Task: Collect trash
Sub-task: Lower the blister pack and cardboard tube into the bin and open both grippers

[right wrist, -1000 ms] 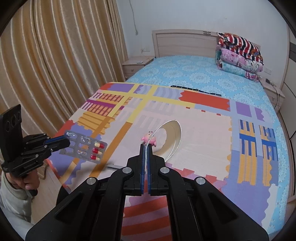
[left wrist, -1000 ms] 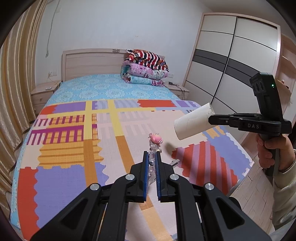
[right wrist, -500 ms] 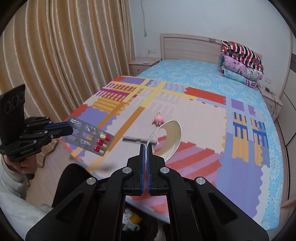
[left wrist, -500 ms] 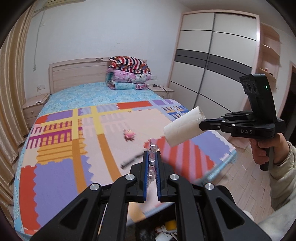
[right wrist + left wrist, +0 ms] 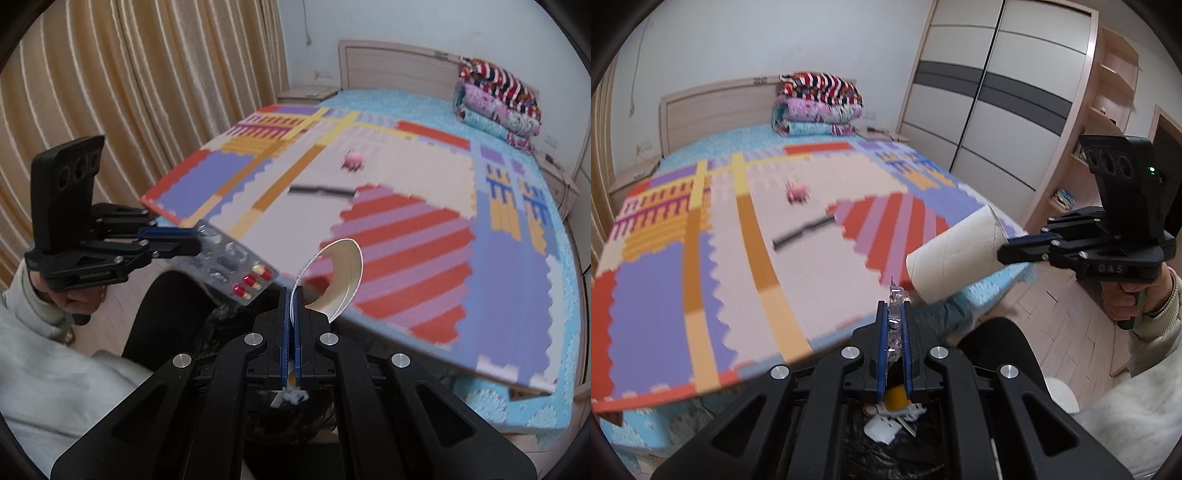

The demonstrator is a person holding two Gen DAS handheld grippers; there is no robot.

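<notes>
Both grippers hang off the foot of the bed (image 5: pixel 713 155), over a dark bin bag (image 5: pixel 886 454) on the floor. The left gripper (image 5: pixel 894 306) is clamped edge-on along a blister pack (image 5: pixel 236 266); from the right wrist view that pack is silver, with red and yellow capsules in a few pockets near its free end. The right gripper (image 5: pixel 291 295) pinches the rim of a cardboard tube (image 5: pixel 955 262), which juts out sideways with its open mouth facing the camera. A person's hand (image 5: pixel 1126 299) in a pale sleeve grips each handle, and a dark-trousered knee (image 5: pixel 997 354) sits between the tools and the floor.

On the patchwork foam mat (image 5: pixel 701 258) covering the bed lie a small pink toy (image 5: pixel 797 192) and, just beside it, a thin dark stick (image 5: pixel 803 232), too blurred to name. Folded quilts (image 5: pixel 818 105) are stacked at the headboard, a wardrobe (image 5: pixel 990 96) stands to one side and gold curtains (image 5: pixel 129 92) to the other.

Inside the bag, below the left fingers, something white (image 5: pixel 882 430) and something yellow (image 5: pixel 895 398) show, probably wrappers or scraps.
</notes>
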